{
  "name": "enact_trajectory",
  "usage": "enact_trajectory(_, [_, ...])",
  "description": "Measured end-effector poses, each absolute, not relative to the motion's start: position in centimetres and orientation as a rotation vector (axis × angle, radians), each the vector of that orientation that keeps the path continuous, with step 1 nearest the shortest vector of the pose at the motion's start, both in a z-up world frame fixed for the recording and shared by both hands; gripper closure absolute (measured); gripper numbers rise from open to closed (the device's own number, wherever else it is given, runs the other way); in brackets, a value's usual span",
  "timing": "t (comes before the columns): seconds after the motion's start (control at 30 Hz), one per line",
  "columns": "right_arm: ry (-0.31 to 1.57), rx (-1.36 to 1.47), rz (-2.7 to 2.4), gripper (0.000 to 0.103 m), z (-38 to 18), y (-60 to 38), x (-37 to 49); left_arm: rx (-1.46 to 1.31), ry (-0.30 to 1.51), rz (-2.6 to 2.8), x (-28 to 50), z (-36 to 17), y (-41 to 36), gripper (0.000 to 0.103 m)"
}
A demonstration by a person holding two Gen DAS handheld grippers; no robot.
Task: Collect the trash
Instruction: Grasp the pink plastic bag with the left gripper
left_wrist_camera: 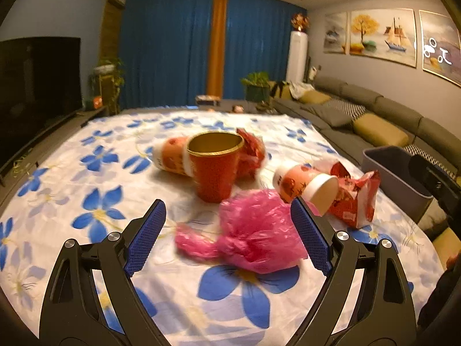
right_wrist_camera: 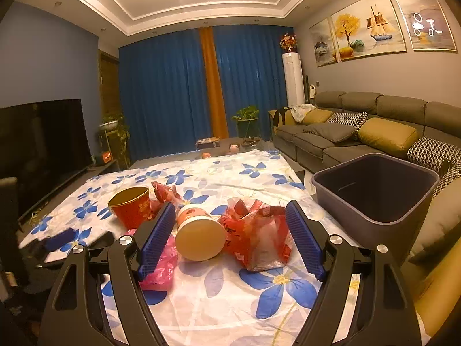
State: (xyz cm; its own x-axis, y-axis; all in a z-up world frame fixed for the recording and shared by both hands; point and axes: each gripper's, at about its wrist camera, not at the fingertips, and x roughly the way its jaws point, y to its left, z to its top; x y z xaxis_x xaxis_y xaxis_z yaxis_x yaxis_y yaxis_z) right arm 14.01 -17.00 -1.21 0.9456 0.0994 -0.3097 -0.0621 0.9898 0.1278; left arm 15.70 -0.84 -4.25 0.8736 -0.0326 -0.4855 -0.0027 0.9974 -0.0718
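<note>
Left claw (left_wrist_camera: 227, 225) open wide, nothing held; a crumpled pink bag (left_wrist_camera: 253, 230) lies on the desk (left_wrist_camera: 57, 178) between its fingers, not pinched as far as the left wrist view shows. Right claw (right_wrist_camera: 230, 225) also open and empty; between its fingers lie a tipped paper cup (right_wrist_camera: 198, 233), mouth toward the camera, and a red wrapper (right_wrist_camera: 256, 236) just beside it, touching or nearly so. Neither is gripped. Further out: an upright red cup (left_wrist_camera: 214, 167) with a gold rim stands mid-desk. A second tipped cup (left_wrist_camera: 170, 155) lies just behind it to the left, and another red wrapper (left_wrist_camera: 253, 150) just behind to the right. All of this sits on a white cloth with blue flowers. The grey bin (right_wrist_camera: 374, 190) stands off the desk's right edge, beside the sofa (right_wrist_camera: 360, 127). What shows of its inside looks bare, though the bottom is dim and partly hidden. Progress, as I judge it: barely begun. Every visible piece of trash is on the desk and nothing is seen in the bin. Left to do: pink bag, two tipped cups, upright cup, two wrappers. Both claws seem placed for a first pick, left on the bag, right on the cup or wrapper nearest the bin.
</note>
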Motion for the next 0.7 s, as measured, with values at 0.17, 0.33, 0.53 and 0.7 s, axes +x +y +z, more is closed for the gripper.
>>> enact_trajectory(0.17, [0.327, 0.109, 0.09, 0.026, -1.4, -16.8, 14.4, -0.073, 0.566, -0.036, 17.8, -5.3, -1.1, 0.016])
enact_trajectory(0.33, [0.338, 0.103, 0.097, 0.026, -1.6, -16.4, 15.0, -0.123, 0.654, -0.065, 19.7, -6.4, -0.3, 0.019])
enact_trajectory(0.53, [0.358, 0.093, 0.11, 0.026, -1.9, -15.7, 15.7, -0.147, 0.729, -0.135, 20.8, -7.4, -0.3, 0.055])
enact_trajectory(0.7, [0.386, 0.08, 0.125, 0.028, -2.3, -14.7, 16.2, -0.178, 0.741, -0.172, 20.9, -7.7, 0.0, 0.078])
